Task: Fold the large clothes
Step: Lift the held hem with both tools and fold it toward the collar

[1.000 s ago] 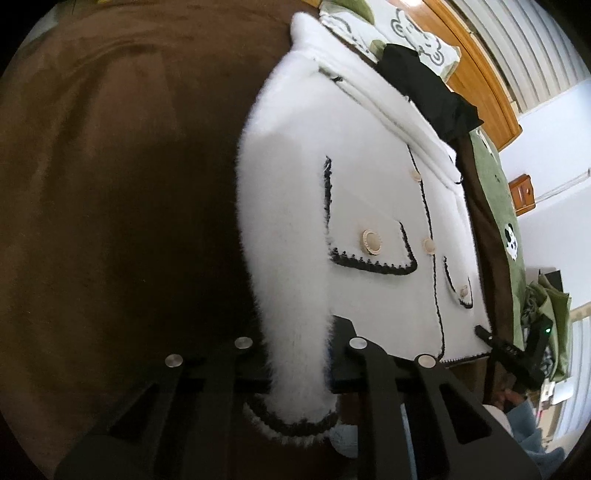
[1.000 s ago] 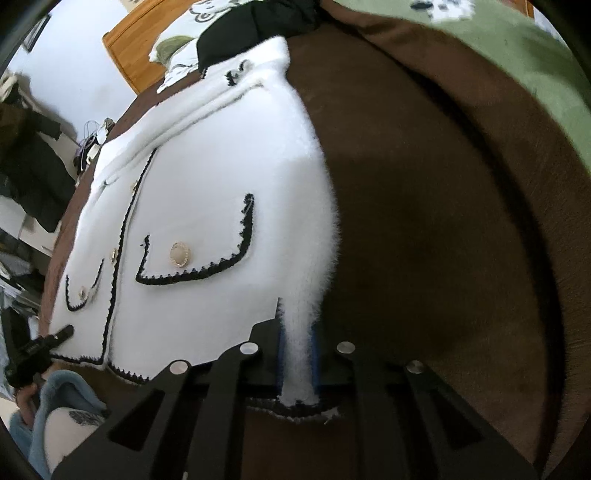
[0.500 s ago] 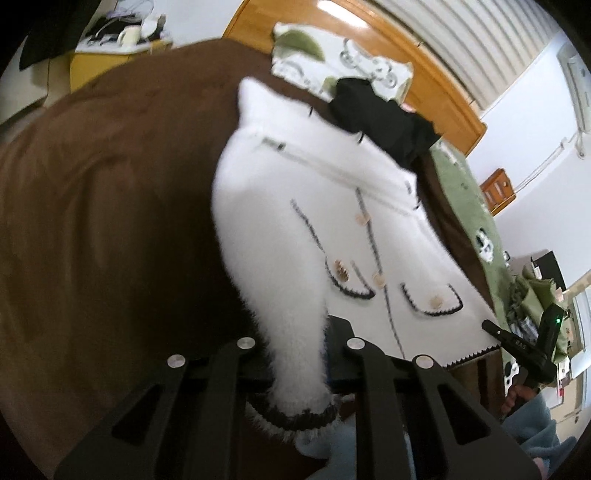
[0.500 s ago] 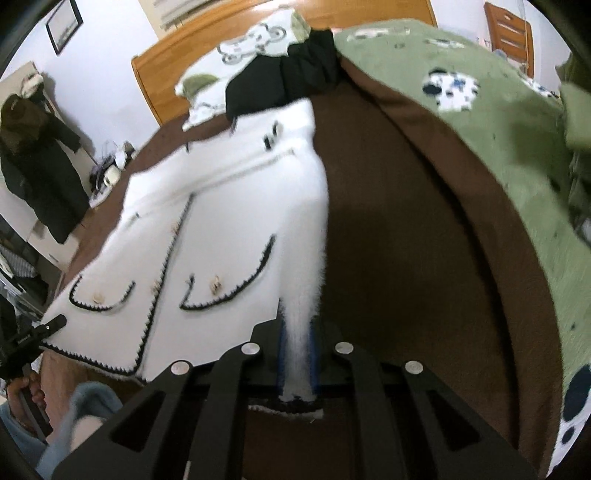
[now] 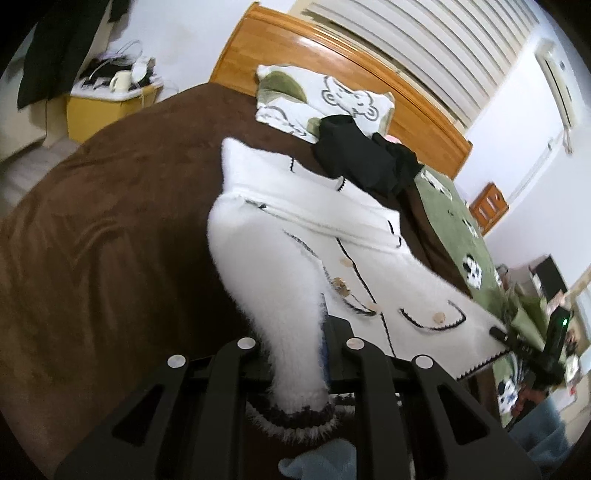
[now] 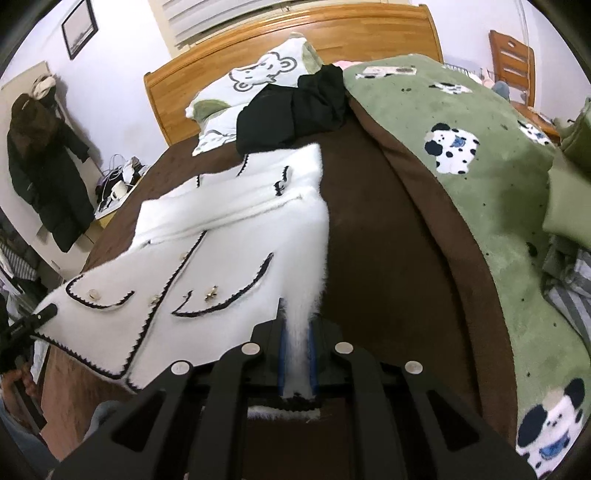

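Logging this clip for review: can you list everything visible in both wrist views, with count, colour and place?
jacket: 1, white with black trim, spread on the bed, sleeve cuffs lifted
blanket: 1, brown, covering the bed
quilt: 1, green with panda patches, along the bed's right side
pillow: 1, white and green, bear print, at the headboard
black garment: 1, bunched by the pillow
headboard: 1, wooden
dark coat: 1, hanging on the wall
left gripper: fingers shut on one cuff
right gripper: fingers shut on the other cuff
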Demonstrator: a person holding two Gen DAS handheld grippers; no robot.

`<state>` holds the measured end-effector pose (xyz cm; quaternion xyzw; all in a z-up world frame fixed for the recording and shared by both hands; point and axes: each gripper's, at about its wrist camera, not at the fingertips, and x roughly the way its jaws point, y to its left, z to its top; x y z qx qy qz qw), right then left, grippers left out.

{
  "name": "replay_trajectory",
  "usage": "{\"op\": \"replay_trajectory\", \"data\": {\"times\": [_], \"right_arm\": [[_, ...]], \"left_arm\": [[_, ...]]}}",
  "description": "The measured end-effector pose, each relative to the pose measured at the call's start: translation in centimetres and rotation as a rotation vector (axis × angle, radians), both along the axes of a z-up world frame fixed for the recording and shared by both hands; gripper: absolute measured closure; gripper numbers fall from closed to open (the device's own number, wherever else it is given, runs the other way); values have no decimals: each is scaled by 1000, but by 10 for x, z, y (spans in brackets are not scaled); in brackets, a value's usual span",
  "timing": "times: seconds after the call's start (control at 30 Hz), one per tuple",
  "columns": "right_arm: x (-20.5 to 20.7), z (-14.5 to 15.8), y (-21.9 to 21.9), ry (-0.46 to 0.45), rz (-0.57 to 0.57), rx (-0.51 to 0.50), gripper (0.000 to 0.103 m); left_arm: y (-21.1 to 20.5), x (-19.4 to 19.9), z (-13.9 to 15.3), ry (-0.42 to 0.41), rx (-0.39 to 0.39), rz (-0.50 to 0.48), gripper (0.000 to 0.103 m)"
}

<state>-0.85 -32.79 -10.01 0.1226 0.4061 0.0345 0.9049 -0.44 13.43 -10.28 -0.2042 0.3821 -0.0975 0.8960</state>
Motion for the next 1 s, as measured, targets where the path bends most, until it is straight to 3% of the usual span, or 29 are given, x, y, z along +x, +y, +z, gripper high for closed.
{"op": "replay_trajectory", "data": {"times": [0.2,0.43,0.6,0.8,1.0], "right_arm": [[-26,13,2,22,3,-5,94],[-76,58,11,15,28,-47,94],[-93,79,19,18,39,-75,94],[-87,90,22,-15,42,-84,94],[-40,98,12,-100,36,-88,94]], "left_arm": [[5,-28,14,23,-8,-4,86],[18,-75,46,36,-26,14,86],[19,-91,68,81,7,30,86],[18,-78,81,100,-3,35,86],[31,-25,90,12,-18,70,86]]}}
